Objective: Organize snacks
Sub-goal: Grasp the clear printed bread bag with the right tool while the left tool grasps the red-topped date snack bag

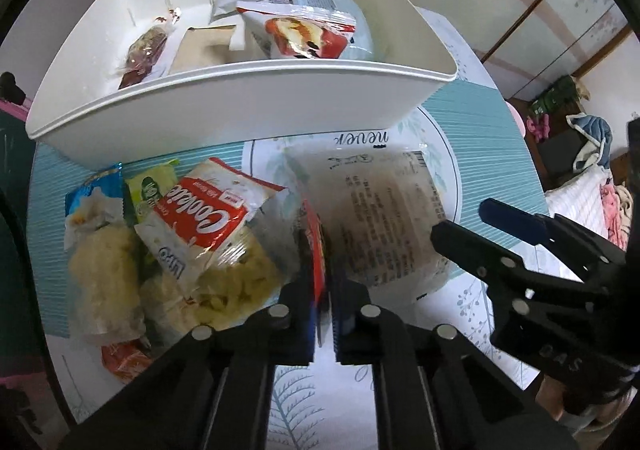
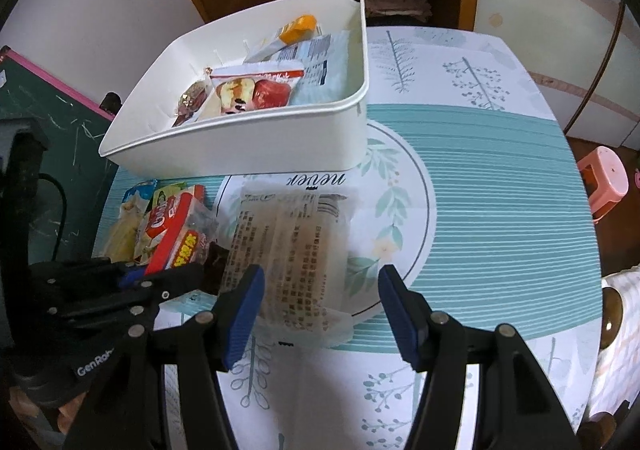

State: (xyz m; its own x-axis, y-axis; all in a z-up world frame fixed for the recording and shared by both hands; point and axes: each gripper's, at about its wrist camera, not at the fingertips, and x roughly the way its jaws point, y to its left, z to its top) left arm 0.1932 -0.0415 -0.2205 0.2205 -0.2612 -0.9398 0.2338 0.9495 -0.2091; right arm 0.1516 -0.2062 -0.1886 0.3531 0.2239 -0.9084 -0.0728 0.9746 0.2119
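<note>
the left gripper (image 1: 323, 310) was pinched tight on a red snack pack (image 2: 173, 240), held at nine o'clock of the clear printed packet (image 2: 296, 246). the right gripper (image 2: 320, 310) gaped wide over that packet, gripping nothing; the white bin (image 2: 240, 142) sat at twelve o'clock.

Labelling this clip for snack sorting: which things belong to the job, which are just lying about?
Job: white bin; clear printed packet; red packet in left gripper; Cookies bag; right gripper.

Lying about: pink stool; green board.
</note>
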